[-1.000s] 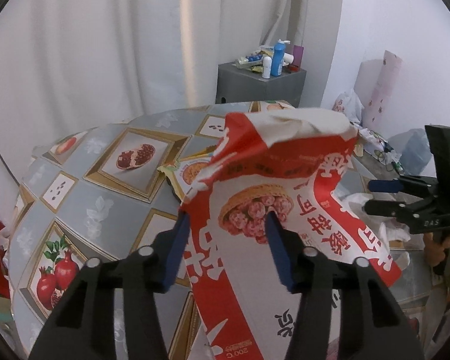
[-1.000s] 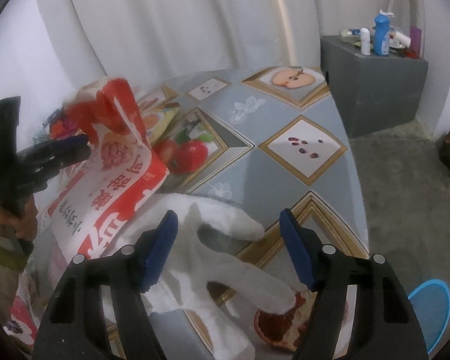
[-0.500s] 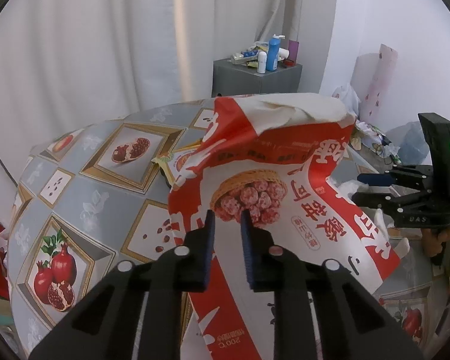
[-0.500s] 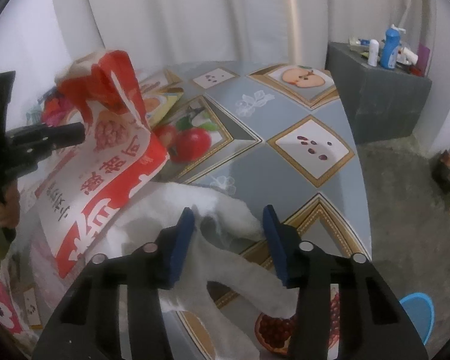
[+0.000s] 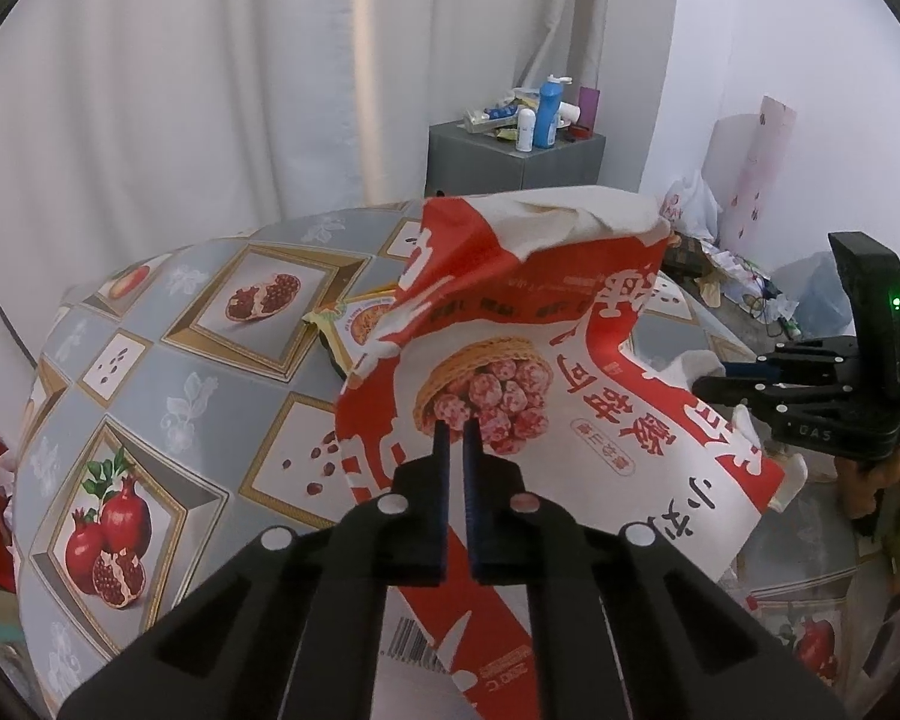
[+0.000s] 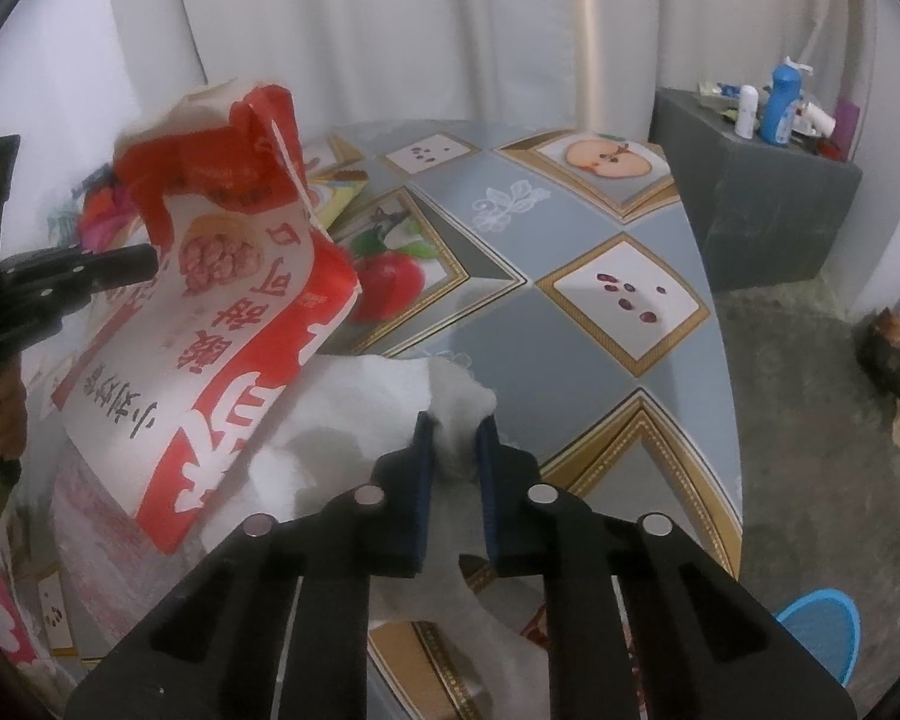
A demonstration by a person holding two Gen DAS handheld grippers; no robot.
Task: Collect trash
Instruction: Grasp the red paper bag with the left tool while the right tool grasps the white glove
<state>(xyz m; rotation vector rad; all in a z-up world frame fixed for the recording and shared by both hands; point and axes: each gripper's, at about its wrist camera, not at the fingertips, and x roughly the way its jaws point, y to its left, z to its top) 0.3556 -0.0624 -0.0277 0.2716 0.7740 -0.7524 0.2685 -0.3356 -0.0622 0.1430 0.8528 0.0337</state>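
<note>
Change since a second ago: both jaw pairs narrowed from wide. Left gripper (image 5: 456,435) pinches red snack bag (image 5: 570,360), upright, table centre. Right gripper (image 6: 455,429), still closing, nips white tissue (image 6: 390,408) at bag's four o'clock. Both light, soft, crushable; grip folds.

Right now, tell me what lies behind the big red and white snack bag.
Behind the snack bag a yellow packet pokes out on the tablecloth; the bag covers the rest of it, and whatever lies further back.
</note>
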